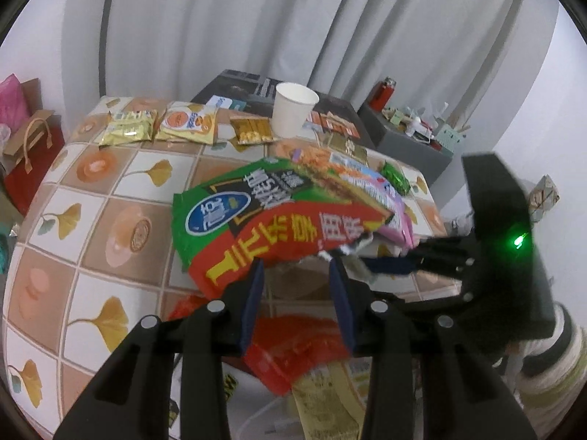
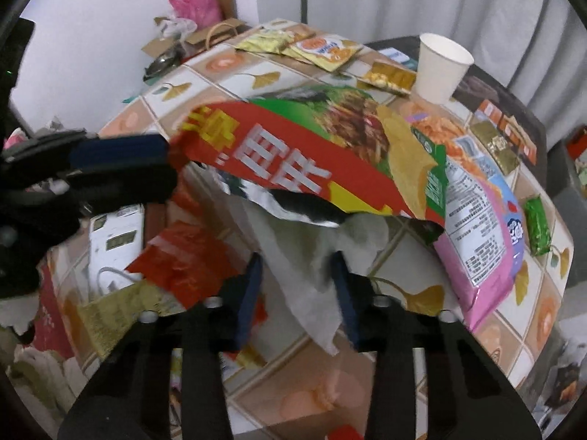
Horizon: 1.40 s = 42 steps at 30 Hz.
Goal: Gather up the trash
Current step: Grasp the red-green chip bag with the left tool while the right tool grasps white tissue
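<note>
Held off the tiled tablecloth (image 1: 91,242) near the table's right edge, the red and green snack bag (image 1: 264,220), left gripper (image 1: 298,267) clamped on its near corner, right gripper (image 2: 298,267) pinching white tissue (image 2: 312,278) below its torn mouth, paper cup (image 1: 293,113) far behind.
</note>
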Motion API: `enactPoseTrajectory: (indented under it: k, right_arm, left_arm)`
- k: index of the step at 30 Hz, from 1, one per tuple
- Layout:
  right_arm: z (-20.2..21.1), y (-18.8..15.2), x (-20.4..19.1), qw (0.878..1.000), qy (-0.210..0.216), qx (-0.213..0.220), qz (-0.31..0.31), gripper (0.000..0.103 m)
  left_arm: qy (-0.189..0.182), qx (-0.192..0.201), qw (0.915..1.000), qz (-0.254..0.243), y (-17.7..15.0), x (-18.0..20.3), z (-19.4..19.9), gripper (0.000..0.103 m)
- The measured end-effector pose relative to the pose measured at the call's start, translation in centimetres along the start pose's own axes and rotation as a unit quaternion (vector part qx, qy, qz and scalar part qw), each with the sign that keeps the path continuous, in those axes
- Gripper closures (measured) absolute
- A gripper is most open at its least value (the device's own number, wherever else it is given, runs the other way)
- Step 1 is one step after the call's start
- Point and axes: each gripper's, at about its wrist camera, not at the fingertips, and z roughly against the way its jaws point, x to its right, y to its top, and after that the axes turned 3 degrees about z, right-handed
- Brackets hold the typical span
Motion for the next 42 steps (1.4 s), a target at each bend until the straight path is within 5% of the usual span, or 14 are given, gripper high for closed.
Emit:
enactPoseTrajectory:
  k: [2, 5, 14, 20, 42]
  right_arm:
    - [-0.1, -0.1, 0.5, 1.0, 0.009, -0.001, -0.016, 0.092]
    - [0.2, -0.2, 1.3, 0.999, 0.014, 0.006, -0.044, 0.096]
    - [3.5, -0.5, 3.5, 0.992, 0.026, 0.051, -0.111, 0.097]
    - [4.5, -0.1, 4.1, 0.989, 0.031, 0.07, -0.125, 0.097]
    - [6.5, -2.0, 7.2, 0.973, 0.038, 0.106, -0.201, 0.097]
  left_arm:
    - [-0.001, 0.002, 1.0, 0.006, 0.5, -0.2, -0.1, 0.067]
    - [-0.007, 0.001, 0.9998, 0.016, 1.1, -0.5, -0.3, 0.067]
    - [-0.02, -0.011, 0.9989, 0.04, 1.5, -0.8, -1.1, 0.067]
    - [-0.065, -0.026, 0.9966, 0.044, 1.4, 0.0, -1.1, 0.067]
    - [-0.062, -0.049, 0.9969, 0.007, 1.9, 1.7, -2.7, 0.067]
